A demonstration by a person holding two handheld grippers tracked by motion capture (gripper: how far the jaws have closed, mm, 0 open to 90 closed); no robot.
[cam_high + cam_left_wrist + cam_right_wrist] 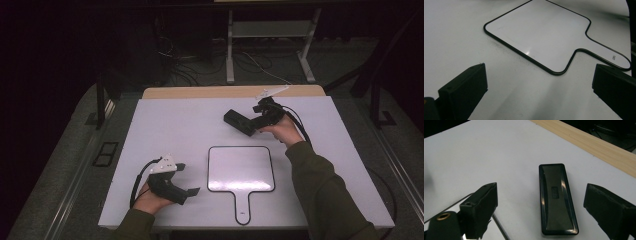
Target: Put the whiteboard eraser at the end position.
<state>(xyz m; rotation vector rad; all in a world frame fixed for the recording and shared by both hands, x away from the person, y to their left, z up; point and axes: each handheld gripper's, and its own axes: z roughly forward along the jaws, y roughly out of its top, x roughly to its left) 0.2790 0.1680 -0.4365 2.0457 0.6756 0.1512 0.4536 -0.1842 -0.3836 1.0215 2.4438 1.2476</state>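
Black eraser (239,122) lies flat on the white table (170,125) in the high view, toward the far right part of the surface, just ahead of the right gripper (257,125), whose jaws stand apart on either side of its near end without pressing it. A paddle-shaped whiteboard (241,169) with a thin black rim lies in the middle of the table's near half, handle toward the person, well apart from the eraser. The left gripper (190,179) rests at the near left, just beside the whiteboard's left edge, jaws spread with nothing between them. In the left gripper view, the two black jaws rise wide apart from the bottom corners over bare table, and the whiteboard (541,35) lies beyond them, its handle running off toward the right. In the right gripper view, the eraser (556,200) lies lengthwise between the open jaws, nearer the right one, touching neither, with a strip of wooden table edge (594,147) beyond it and a corner of the whiteboard's rim by the left jaw.
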